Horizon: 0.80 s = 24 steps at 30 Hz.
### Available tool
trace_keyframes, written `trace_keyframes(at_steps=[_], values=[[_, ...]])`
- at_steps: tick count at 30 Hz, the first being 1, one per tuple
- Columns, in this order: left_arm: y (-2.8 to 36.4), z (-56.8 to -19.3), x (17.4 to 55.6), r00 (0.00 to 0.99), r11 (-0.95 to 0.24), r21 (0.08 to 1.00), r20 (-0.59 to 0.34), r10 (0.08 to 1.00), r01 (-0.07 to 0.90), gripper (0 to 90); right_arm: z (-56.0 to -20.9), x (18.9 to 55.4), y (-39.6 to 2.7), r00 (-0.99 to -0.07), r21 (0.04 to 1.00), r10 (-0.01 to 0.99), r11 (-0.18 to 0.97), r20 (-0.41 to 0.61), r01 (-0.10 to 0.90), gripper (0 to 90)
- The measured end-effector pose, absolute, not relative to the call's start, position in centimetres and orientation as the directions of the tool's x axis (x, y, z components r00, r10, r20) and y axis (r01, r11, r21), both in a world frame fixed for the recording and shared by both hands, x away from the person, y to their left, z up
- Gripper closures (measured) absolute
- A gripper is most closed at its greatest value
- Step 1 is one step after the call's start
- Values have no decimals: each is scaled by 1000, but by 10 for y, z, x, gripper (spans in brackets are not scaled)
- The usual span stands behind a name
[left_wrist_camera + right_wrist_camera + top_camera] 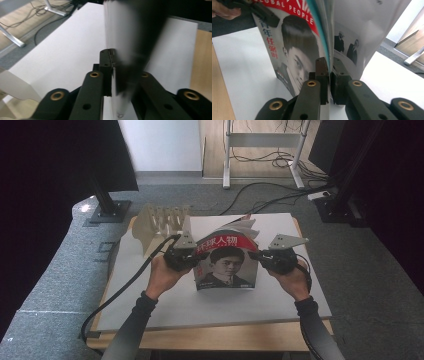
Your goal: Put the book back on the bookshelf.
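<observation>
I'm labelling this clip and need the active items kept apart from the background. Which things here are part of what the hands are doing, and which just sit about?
In use:
magazine, held upright on the table
left tongs, clamped on its one edge
right tongs, clamped on its other edge

Lying about:
wooden rack at the table's far left
white table cover
floor cables

A magazine [226, 262] stands upright on its lower edge at the middle of the white table top [210, 305], its front cover facing the person. The cover shows a dark-haired man's portrait under a red banner with white characters and the words "GLOBAL PEOPLE". Its inner pages fan open behind the cover.
</observation>
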State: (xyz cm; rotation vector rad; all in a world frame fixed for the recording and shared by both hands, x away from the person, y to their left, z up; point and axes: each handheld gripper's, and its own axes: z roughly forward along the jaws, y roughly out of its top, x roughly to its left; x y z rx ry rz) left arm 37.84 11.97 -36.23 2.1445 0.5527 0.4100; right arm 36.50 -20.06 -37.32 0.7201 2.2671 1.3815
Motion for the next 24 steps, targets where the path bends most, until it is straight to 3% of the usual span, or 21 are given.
trace_keyframes(at_steps=[7,16,24], values=[[126,-364,386,872,-512,824,46,487,242,860,-383,366,-213,-759,888,647,385,-64,252,707],[130,-361,391,864,-506,827,51,502,246,866,-413,366,-240,-709,884,705,319,19,342,492],[140,-351,391,854,-500,824,39,519,266,868,-446,366,-249,-663,864,748,312,32,394,292]])
